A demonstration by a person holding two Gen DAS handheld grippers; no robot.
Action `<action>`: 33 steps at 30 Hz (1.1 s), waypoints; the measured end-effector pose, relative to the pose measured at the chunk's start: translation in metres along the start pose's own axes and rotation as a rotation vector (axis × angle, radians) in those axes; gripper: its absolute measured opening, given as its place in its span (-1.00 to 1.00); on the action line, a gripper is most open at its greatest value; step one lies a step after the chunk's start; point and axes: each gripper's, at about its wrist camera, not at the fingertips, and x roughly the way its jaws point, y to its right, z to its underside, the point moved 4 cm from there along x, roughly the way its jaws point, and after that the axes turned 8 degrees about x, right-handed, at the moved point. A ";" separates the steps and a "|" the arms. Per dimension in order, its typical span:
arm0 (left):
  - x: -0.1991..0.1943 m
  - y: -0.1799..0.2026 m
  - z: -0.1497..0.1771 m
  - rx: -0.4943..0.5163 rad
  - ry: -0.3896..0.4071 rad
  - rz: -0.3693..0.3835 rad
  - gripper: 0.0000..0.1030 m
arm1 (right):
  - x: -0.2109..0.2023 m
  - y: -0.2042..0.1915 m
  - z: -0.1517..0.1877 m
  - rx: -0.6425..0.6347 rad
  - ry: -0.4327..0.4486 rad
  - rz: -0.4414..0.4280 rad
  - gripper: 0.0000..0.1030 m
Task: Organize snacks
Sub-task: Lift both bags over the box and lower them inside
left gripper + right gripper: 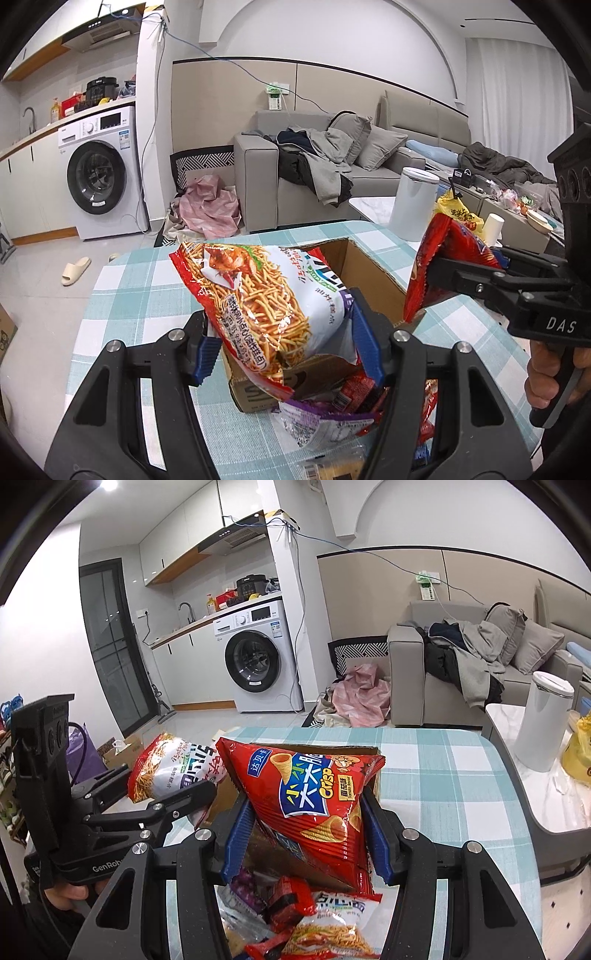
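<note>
The left tongs (284,350) hold the noodle snack bag (258,295) and the right tongs (306,834) hold the red crisp bag (310,797), both just over the open cardboard box (369,273). Lower each bag slowly inside, then let go. The box sits ahead on the checked counter (140,291); past it are a sofa (266,184) and a washing machine (103,173).

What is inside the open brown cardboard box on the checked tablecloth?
The open brown cardboard box shows only bare inner walls; its floor is hidden by the white-and-red noodle snack bag and the red Crisp cone snack bag.
</note>
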 end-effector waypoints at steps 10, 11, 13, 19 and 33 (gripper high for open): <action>0.039 -0.006 -0.008 -0.003 -0.024 -0.014 0.15 | 0.030 0.005 -0.009 0.017 -0.042 0.018 0.08; 0.043 -0.006 -0.008 -0.002 -0.026 -0.015 0.15 | 0.033 0.005 -0.009 0.017 -0.047 0.020 0.08; 0.051 -0.006 -0.008 -0.003 -0.032 -0.012 0.15 | 0.039 0.007 -0.008 0.017 -0.058 0.024 0.09; 0.075 -0.005 0.000 -0.001 -0.051 -0.016 0.15 | 0.059 0.013 -0.006 0.033 -0.088 0.032 0.09; 0.121 -0.001 0.023 0.023 -0.106 -0.024 0.16 | 0.099 0.027 0.007 0.018 -0.165 0.054 0.09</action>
